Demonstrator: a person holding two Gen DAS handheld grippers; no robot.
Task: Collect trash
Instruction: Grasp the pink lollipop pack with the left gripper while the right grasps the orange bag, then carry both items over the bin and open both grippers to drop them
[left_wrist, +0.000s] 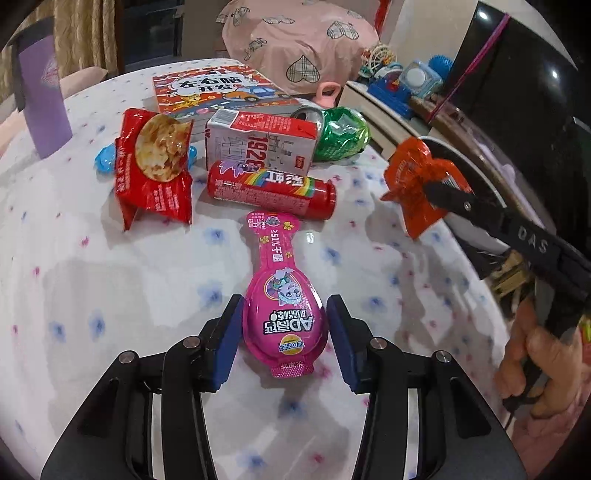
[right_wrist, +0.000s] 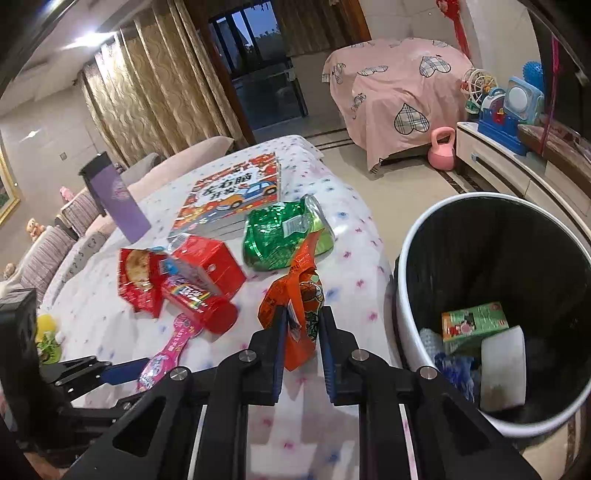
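Clearly, the counter (left_wrist: 92, 258) under its flowered cloth carries the litter, with the bin (right_wrist: 406, 295) just beside it. Right tool (right_wrist: 303, 328) is clamped on an orange wrapper (right_wrist: 280, 299) near the bin. Left tool (left_wrist: 284, 332) stands apart, straddling a pink cheese-stick packet (left_wrist: 282, 306) without pressing it.

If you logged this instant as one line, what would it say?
right tongs: shut on orange wrapper | left tongs: open around pink cheese-stick pack | bin: beside table, partly filled

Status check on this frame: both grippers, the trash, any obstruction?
Right gripper shut on orange wrapper, bin alongside. Left gripper open, straddling pink lollipop pack. Nothing blocking.
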